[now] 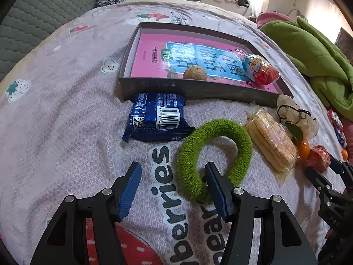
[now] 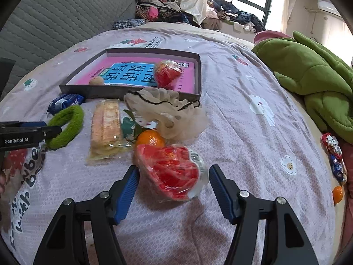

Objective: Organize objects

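Bed laid out as a sorting station; shallow box (image 1: 154, 89) sits toward the headboard as the evident collection point, loose items in a row just in front of it, within reach of both grippers.

Left to right: blue snack packet (image 1: 154, 117), one, touching the box's near wall; green hair ring (image 1: 215, 150), one, flat on the bedspread (image 1: 66, 132); left gripper (image 1: 173, 191) jaws spread, its right finger inside the ring's hole, left finger outside, pads not pressing; judged lined up to pinch the band.

Cracker pack (image 2: 107, 125), one; beige scrunchie (image 2: 167, 112), one; orange (image 2: 151, 138), one here, a second at the far right edge.

Red wrapped snack (image 2: 176, 174), one, lies between the spread jaws of the right gripper (image 2: 174, 182), not pinched.

Inside the box already: one walnut-like ball (image 1: 195, 73), one wrapped egg toy (image 1: 260, 69), on a pink book.
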A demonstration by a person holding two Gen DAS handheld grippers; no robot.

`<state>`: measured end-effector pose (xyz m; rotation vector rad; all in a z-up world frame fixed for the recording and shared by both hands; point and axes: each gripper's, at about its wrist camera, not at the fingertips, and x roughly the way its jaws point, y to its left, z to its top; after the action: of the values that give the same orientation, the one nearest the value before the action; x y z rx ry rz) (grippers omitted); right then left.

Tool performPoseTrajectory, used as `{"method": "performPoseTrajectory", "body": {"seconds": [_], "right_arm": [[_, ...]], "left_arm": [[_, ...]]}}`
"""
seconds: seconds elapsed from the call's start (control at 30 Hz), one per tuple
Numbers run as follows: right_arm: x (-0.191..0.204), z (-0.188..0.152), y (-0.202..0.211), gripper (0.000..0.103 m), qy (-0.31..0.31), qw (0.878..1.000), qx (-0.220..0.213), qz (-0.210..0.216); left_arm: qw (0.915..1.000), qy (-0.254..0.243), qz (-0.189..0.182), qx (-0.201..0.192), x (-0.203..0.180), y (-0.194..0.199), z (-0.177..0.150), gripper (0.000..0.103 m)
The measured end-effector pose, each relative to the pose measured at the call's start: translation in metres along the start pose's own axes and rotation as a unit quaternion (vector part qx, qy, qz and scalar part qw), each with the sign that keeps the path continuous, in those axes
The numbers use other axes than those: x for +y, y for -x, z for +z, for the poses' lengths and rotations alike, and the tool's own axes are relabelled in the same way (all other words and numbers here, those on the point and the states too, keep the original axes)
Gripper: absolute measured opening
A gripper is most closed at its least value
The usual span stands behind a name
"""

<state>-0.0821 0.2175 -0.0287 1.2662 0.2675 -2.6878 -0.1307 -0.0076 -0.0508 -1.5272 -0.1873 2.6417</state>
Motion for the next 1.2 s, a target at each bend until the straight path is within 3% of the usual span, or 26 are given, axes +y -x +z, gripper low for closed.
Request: {"method": "performPoseTrajectory", "body": {"seconds": [0.3, 0.4, 0.57, 0.67, 1.2], "right_arm": [[-0.007, -0.003, -0.004, 0.061, -0.017, 1.000, -0.010, 0.006], [-0.010, -0.003, -0.002, 0.061, -0.021, 1.000, -0.014, 0.008], [-0.012, -0.004, 0.002, 0.060, -0.026, 0.999, -0.017, 0.016], [-0.013, -0.005, 0.006, 0.060, -0.029, 0.999, -0.020, 0.021], [-0.009, -0.006, 0.029, 0.060, -0.038, 0.998, -0.028, 0.043]], "left_arm": [[0.9999, 0.007, -0.008, -0.001, -0.001, -0.003, 0.002, 0.061], [1.0000, 0.002, -0.008, -0.003, -0.004, -0.004, 0.001, 0.056], [0.9999, 0.003, -0.015, -0.006, -0.004, -0.001, 0.002, 0.027], [0.9997, 0.003, -0.026, -0.004, -0.004, 0.000, 0.001, 0.017], [0.9990, -0.008, -0.038, -0.021, -0.007, 0.023, -0.006, 0.014]]}}
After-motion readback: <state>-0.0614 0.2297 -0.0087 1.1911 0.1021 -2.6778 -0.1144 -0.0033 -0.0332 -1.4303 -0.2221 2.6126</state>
